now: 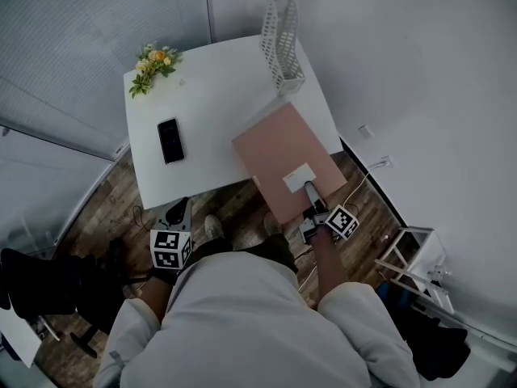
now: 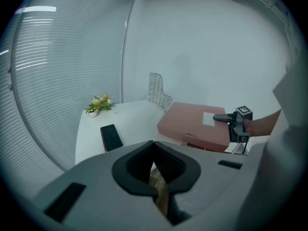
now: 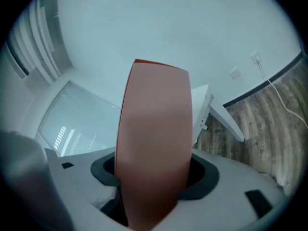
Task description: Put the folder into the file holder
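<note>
The pink folder [image 1: 279,148] with a white label [image 1: 297,178] juts out past the front right corner of the white table [image 1: 210,79]. My right gripper [image 1: 309,191] is shut on its near edge at the label. In the right gripper view the folder [image 3: 154,129] stands on edge between the jaws of that gripper [image 3: 154,170]. The white mesh file holder [image 1: 283,39] stands upright at the table's far right, apart from the folder. My left gripper [image 1: 178,208] hangs before the table's front edge, over the floor, shut on nothing. The left gripper view shows the folder [image 2: 197,121], the holder [image 2: 156,88] and the right gripper [image 2: 222,118].
A black phone [image 1: 170,140] lies on the table's left half and a small pot of flowers [image 1: 153,61] sits at its far left corner. A white frame [image 1: 412,257] stands on the floor at right, a dark chair [image 1: 48,289] at left. Walls close the far and right sides.
</note>
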